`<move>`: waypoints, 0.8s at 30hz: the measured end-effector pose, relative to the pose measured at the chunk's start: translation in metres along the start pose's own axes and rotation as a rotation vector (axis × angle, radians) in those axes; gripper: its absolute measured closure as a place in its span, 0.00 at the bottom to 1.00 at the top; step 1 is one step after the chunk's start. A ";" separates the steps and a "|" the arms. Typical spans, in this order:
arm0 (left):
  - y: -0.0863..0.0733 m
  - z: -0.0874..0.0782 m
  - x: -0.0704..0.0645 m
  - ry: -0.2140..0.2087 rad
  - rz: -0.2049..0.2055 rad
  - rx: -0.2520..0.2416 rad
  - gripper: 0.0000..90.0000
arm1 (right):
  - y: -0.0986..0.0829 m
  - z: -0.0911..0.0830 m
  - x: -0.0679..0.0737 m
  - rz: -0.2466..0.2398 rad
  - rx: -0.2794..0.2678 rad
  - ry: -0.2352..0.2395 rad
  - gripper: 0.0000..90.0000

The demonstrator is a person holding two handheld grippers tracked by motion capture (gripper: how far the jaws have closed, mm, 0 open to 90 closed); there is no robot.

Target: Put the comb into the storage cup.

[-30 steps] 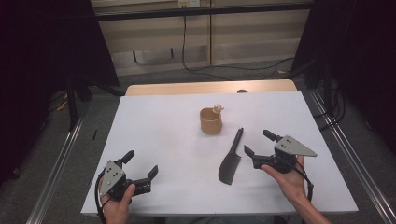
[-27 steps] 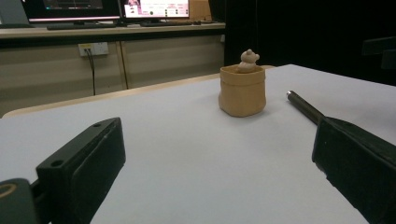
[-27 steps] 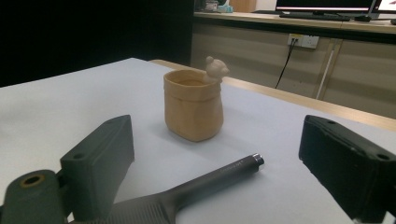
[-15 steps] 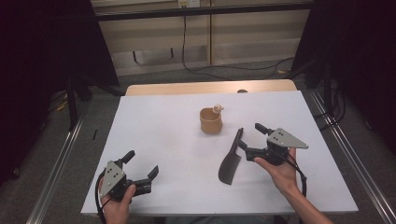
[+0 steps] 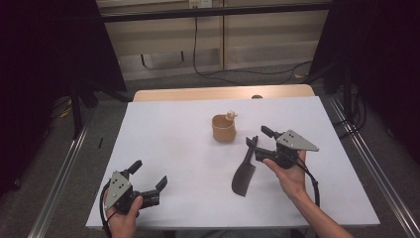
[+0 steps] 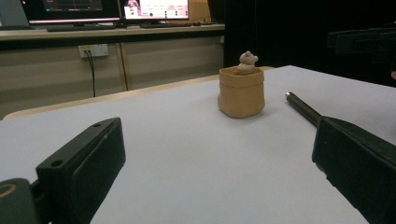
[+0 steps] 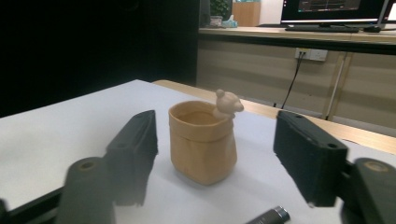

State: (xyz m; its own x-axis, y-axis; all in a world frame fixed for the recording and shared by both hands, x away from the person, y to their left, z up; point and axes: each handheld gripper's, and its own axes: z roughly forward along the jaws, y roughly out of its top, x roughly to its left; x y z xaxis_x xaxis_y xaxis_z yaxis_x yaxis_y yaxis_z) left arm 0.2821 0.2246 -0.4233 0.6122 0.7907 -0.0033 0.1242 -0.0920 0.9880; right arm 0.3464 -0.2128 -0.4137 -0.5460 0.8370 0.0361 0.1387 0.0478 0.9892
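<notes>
A tan cup with a small bear figure on its rim stands upright on the white table. Just right of it lies a black spatula, blade toward me and handle pointing at the cup. My right gripper hovers open over the handle's far end, aimed at the cup, which sits beyond its jaws; the handle tip shows below. Open and holding nothing, my left gripper rests near the front left edge. From there, the cup and spatula handle lie well ahead.
A wooden strip borders the table's far edge. Metal rails run along the floor on both sides. Cables lie on the floor behind, before a low wall with a desk and monitors.
My right gripper has moved left and forward, from beside the spatula to over its handle, closer to the cup. The left gripper has stayed put.
</notes>
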 end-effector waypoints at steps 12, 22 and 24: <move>0.000 0.000 0.001 -0.004 0.005 0.002 0.03 | -0.011 0.005 0.000 0.004 0.017 0.054 0.79; 0.000 0.001 0.002 -0.005 0.007 0.004 0.03 | -0.011 0.006 0.001 0.006 0.023 0.104 1.00; 0.000 0.001 0.002 -0.006 0.006 0.004 0.03 | -0.013 0.007 0.001 0.008 0.053 0.105 1.00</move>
State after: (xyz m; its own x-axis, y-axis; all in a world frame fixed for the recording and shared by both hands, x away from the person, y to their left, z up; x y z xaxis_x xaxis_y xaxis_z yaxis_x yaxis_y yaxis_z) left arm 0.2841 0.2259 -0.4238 0.6177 0.7864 0.0018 0.1236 -0.0993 0.9874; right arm 0.3500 -0.2085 -0.4276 -0.6277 0.7760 0.0614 0.1857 0.0727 0.9799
